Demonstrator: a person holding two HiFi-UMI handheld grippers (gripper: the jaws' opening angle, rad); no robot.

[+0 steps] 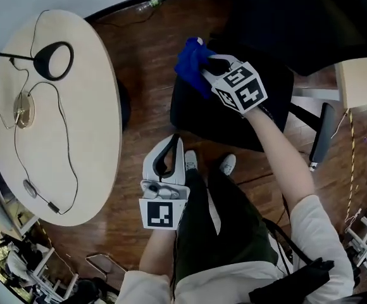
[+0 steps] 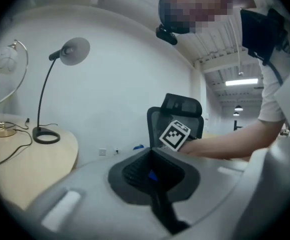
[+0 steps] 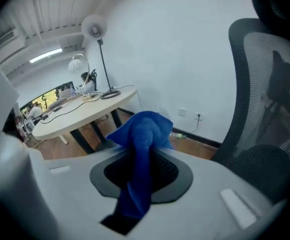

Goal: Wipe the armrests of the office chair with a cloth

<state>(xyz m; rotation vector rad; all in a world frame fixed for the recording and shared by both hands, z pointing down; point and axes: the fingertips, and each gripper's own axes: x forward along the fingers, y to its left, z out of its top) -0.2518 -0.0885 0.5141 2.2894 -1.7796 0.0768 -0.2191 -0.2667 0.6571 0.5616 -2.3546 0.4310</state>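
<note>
Upper centre of the head view, the right gripper (image 1: pixel 209 67) has its jaws clamped on the blue cloth (image 1: pixel 191 61) at the chair (image 1: pixel 221 116) edge; the left gripper (image 1: pixel 171 145) hangs below, jaws together, holding nothing. Wiping well likely means laying a flat fold along the armrest (image 1: pixel 323 135) with steady pressure, not dabbing with the bunched tip.

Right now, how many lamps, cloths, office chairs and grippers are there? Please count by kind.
Lamps: 2 (black lamp, gold-based lamp)
Cloths: 1 (blue cloth)
Office chair: 1
Grippers: 2 (left gripper, right gripper)
Total: 6
</note>
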